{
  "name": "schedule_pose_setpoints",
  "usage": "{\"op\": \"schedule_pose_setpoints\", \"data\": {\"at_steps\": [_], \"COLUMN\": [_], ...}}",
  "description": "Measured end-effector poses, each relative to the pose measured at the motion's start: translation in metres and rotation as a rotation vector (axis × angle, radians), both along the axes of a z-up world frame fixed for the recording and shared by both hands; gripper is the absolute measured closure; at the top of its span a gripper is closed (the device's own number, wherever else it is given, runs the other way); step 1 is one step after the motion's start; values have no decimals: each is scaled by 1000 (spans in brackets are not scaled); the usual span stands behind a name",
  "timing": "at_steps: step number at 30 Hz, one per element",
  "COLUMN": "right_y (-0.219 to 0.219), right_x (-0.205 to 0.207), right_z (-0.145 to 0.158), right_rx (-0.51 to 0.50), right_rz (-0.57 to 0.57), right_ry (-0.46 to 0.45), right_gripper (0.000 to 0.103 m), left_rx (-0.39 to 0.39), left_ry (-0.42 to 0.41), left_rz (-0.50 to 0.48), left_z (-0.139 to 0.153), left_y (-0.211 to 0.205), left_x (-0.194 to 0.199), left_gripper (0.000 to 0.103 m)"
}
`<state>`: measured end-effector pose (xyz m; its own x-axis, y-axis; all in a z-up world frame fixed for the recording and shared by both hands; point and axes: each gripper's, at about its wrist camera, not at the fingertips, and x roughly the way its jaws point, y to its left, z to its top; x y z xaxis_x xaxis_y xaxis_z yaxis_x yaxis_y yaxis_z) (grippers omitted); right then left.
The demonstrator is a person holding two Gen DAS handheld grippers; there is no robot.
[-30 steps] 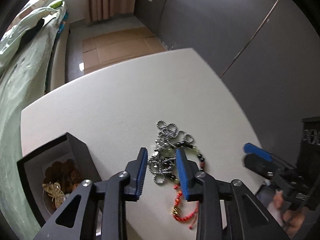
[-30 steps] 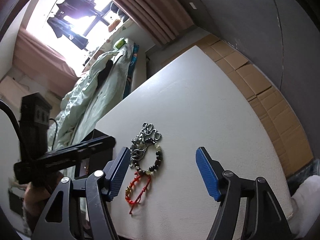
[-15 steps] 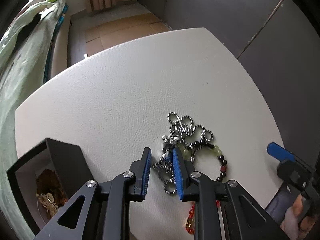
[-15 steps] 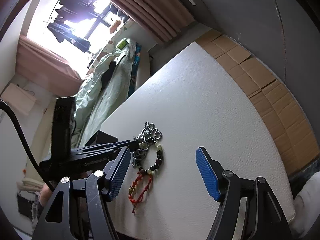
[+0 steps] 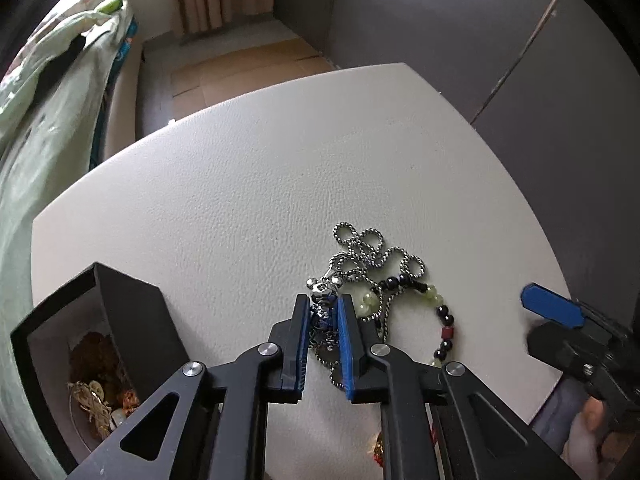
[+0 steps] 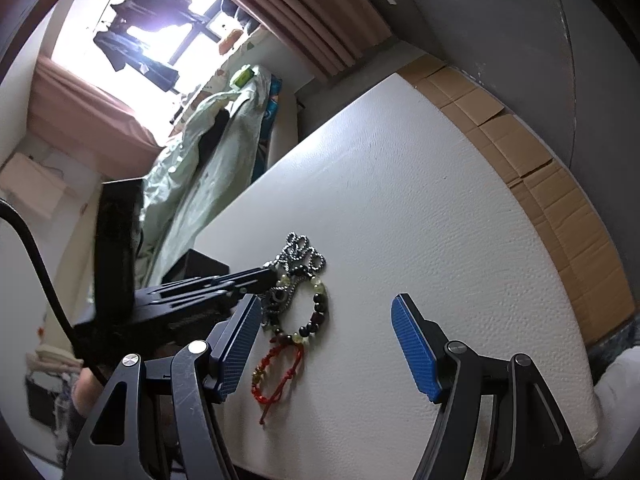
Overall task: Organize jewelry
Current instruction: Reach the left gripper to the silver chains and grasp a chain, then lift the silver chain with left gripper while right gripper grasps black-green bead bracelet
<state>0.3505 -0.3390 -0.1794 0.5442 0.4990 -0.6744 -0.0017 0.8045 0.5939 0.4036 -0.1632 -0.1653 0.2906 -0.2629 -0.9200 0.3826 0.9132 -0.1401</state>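
A white counter [image 5: 248, 208] with a pebbled, leather-like grain is seen in a bedroom, a green quilt [image 5: 44, 120] heaped along its left edge. A silver ball chain [image 5: 360, 256] lies piled mid-counter, tangled over a beaded bracelet [image 5: 440, 312] of black, pale-green and red beads; a red cord bracelet [image 6: 280, 368] sits just beside them, nearer the front edge. The left tool [image 5: 324, 312] is clenched on the chain at a small metal bear charm [image 5: 322, 290]. The right tool [image 6: 324, 344] is held spread wide and empty, above the counter. The chain is judged light, limp and slippery: it would drape and swing, and could drag the bracelet along, so the charm cluster is judged the best hold. An open black box [image 5: 80, 320], matte and rigid, stands to the left with gold pieces inside.
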Motion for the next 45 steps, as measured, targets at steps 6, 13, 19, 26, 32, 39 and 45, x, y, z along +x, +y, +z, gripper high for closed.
{"op": "schedule_pose_setpoints", "data": {"at_steps": [6, 13, 19, 26, 32, 39, 45], "right_y": [18, 36, 56, 72, 89, 106, 100], "right_x": [10, 20, 27, 35, 37, 38, 37], "right_z": [-1, 0, -5, -3, -2, -2, 4], "right_rx": [-116, -197, -292, -400, -431, -501, -553], "right_rz": [45, 86, 129, 170, 217, 251, 273], "right_ry": [31, 50, 82, 103, 109, 107, 90], "right_gripper": [51, 60, 64, 65, 67, 78, 96], "left_rx": [-99, -188, -261, -329, -362, -389, -409], "left_ry": [-30, -87, -156, -220, -262, -292, -334], "left_rz": [37, 54, 81, 116, 132, 160, 152], "left_z": [19, 52, 86, 121, 141, 153, 175], "left_y": [16, 32, 54, 78, 92, 106, 111], "left_x": [-12, -19, -26, -34, -40, -47, -53], "left_gripper": [89, 89, 89, 93, 93, 93, 93]}}
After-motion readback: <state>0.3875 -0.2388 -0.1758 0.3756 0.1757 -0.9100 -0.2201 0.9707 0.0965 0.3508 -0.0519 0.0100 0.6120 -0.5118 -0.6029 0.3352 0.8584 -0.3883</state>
